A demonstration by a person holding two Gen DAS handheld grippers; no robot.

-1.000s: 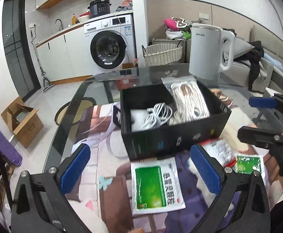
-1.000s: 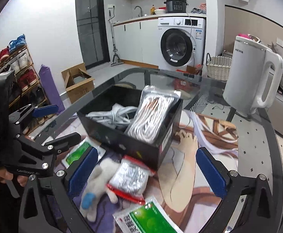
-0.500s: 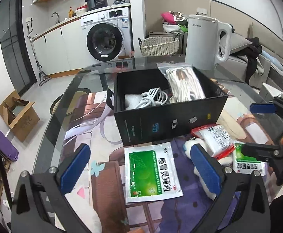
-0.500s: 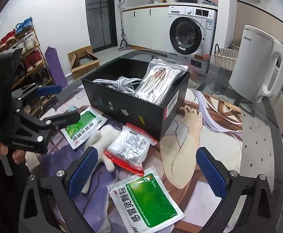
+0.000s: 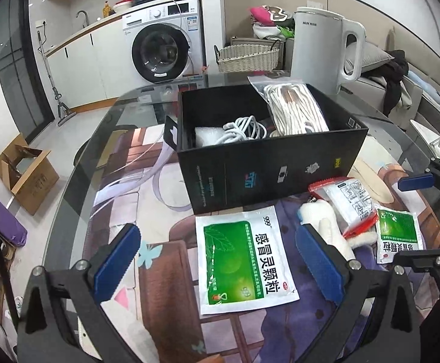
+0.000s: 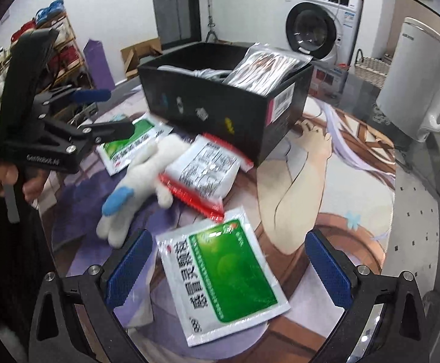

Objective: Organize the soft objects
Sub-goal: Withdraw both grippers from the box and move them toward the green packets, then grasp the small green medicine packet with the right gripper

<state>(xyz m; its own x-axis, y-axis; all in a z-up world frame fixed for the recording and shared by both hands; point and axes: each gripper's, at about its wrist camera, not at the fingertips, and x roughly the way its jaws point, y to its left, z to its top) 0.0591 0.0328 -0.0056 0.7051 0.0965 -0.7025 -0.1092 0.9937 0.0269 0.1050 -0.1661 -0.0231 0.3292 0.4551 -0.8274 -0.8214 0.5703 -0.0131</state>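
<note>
**Q:** Glass table (image 5: 105, 139) with a printed illustrated mat: what is the status of the work area?

**A:** A black box (image 5: 268, 163) stands at the far centre and already holds a white cable coil (image 5: 244, 127) and a bagged cord bundle (image 5: 295, 112). Near it lie two green sachets (image 5: 244, 254) (image 6: 223, 275), a red-edged packet (image 6: 202, 175) and a white plush toy (image 6: 147, 178) under that packet.

**Q:** Gripper condition?

**A:** Left gripper (image 5: 217, 263) is wide open and empty, straddling the left sachet. Right gripper (image 6: 229, 269) is wide open and empty, over the right sachet.

**Q:** Current step?

**A:** Judged as approach before pick-up; four loose items are not yet boxed. The next move calls for lowering onto a flat sachet and pinching an edge, since it lies flush on the mat.

**Q:** Legible markings?

**A:** Sachet: "999" and "感冒灵颗粒". White kettle (image 5: 319, 51): "AUX". Left gripper body, in the right view: "GenRobot.AI", roughly.
</note>
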